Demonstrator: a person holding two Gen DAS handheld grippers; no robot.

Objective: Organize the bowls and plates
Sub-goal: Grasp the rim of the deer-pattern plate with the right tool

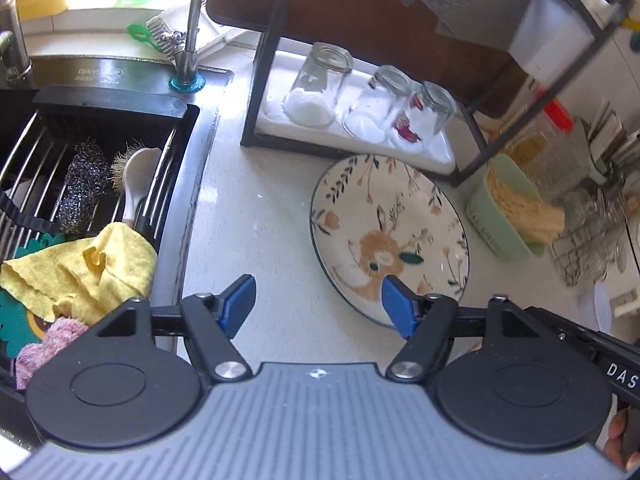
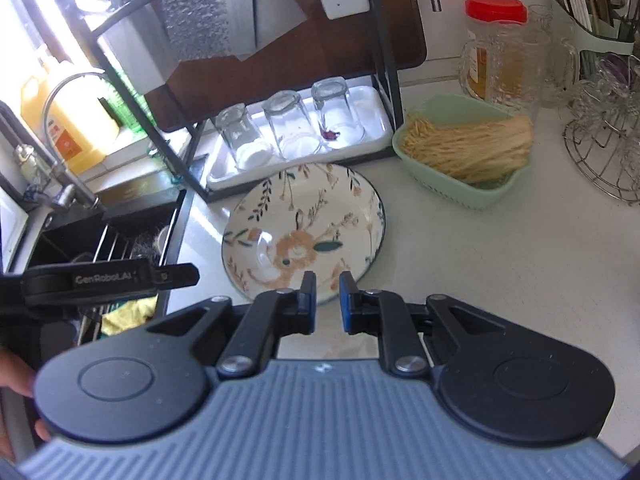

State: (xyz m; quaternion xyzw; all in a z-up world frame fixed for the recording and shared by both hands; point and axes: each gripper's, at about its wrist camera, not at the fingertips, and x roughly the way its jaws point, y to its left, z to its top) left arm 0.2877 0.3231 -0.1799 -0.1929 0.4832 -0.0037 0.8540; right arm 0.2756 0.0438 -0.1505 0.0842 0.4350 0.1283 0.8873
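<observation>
One plate [image 1: 384,224] | near rim hidden by hand-held gripper [image 2: 327,300]

ahead of the gripper, the plate [image 2: 304,232] looks glossy glazed ceramic on a smooth, matt pale counter [image 2: 500,264]. beyond it, clear glass tumblers [image 2: 292,124]; to its left, a rough steel scourer [image 1: 82,184] and yellow cloth [image 1: 92,268].

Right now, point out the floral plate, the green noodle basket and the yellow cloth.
floral plate [image 2: 304,216]: right wrist view, centre of its face.
green noodle basket [image 2: 476,194]: right wrist view, front wall.
yellow cloth [image 1: 80,272]: left wrist view, middle fold.
</observation>
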